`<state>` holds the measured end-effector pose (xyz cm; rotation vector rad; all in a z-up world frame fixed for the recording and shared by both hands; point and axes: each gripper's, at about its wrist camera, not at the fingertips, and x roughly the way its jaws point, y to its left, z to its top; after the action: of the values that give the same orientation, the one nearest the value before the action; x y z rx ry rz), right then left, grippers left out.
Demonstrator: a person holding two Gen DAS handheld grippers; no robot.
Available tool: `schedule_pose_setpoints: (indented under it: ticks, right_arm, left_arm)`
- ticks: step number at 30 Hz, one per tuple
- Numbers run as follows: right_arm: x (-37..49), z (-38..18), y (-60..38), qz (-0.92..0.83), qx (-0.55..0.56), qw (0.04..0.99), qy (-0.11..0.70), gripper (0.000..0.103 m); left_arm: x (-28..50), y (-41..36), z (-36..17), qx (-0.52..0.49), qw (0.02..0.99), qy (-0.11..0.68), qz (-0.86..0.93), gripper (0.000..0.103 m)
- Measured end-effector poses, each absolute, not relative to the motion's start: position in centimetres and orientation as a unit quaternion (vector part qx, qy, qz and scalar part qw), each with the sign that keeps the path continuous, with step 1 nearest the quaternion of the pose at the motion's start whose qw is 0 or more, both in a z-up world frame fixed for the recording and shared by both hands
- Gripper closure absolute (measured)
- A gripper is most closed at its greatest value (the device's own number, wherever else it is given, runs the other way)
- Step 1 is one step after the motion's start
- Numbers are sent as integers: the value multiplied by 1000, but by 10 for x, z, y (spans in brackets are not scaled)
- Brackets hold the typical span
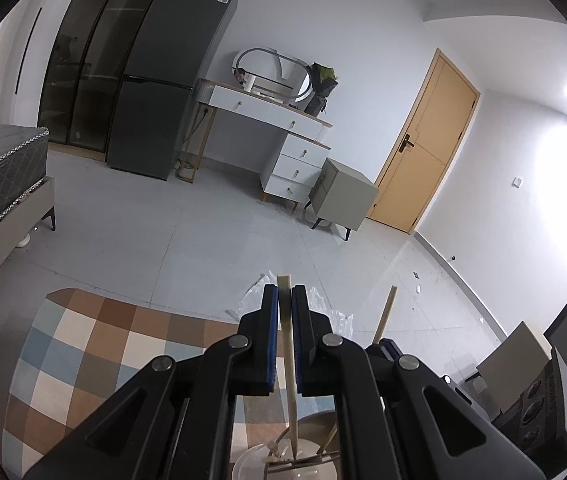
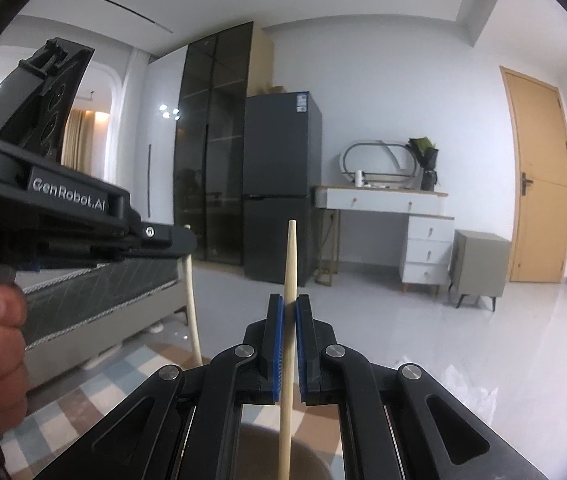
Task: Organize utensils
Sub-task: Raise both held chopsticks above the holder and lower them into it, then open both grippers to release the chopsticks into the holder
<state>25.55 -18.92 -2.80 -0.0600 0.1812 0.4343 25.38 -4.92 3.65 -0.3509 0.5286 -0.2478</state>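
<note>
With each hand-held gripper clenched on a stick, left point(image 1: 285, 300) on one point(image 1: 288, 356) reaching into the bowl point(image 1: 251, 460) and right point(image 2: 289, 308) on another point(image 2: 288, 320) above it, lower yours straight before letting go.

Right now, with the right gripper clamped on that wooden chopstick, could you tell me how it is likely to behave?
The chopstick looks thin and straight, so probably stiff and light. Its round, smooth shaft may pivot or slip between the right gripper pads, which hold it at one narrow spot.
</note>
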Motion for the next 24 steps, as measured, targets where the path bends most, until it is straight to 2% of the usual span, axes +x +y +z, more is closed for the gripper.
schedule_pose_setpoints:
  ticks: [11, 21, 24]
  right_arm:
    - [248, -38, -186, 258, -48, 955, 136, 98]
    - [243, -47, -197, 263, -22, 940, 214, 95]
    - [233, -44, -208, 256, -1, 939, 228, 74]
  left_arm:
    - [242, -44, 29, -165, 936, 282, -127, 100]
    - [248, -50, 6, -155, 898, 373, -173, 100]
    - [244, -43, 8, -166, 883, 398, -186, 100]
